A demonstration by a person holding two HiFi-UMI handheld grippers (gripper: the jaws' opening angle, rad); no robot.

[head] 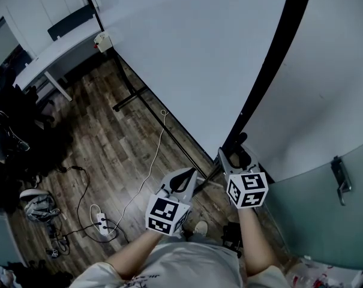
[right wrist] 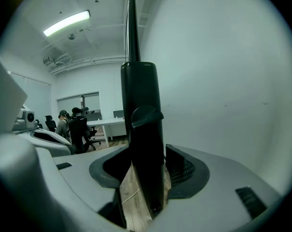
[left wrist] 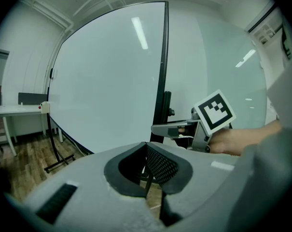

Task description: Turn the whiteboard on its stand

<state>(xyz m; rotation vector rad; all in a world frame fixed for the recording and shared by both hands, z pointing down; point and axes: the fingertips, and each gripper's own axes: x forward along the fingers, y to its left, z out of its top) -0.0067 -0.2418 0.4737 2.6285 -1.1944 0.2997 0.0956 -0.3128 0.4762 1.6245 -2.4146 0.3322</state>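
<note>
The large whiteboard [head: 199,47] stands on a black floor stand, with its black side post [head: 271,71] running down toward me. My right gripper [head: 235,155] is at the lower end of that post. In the right gripper view the post [right wrist: 143,129] stands between the open jaws, with a gap at each pad. My left gripper [head: 186,177] hangs just left of it, shut and holding nothing, pointed at the board's lower edge. The left gripper view shows the board [left wrist: 107,81], the post [left wrist: 161,81] and the right gripper's marker cube [left wrist: 214,111].
The stand's foot [head: 130,98] reaches out over the wood floor. A white cable [head: 151,161] runs to a power strip [head: 100,221]. A white desk [head: 61,50] stands at the far left, bags [head: 37,206] lie left, and a glass door with a handle [head: 340,179] is at right. People [right wrist: 76,124] sit far behind.
</note>
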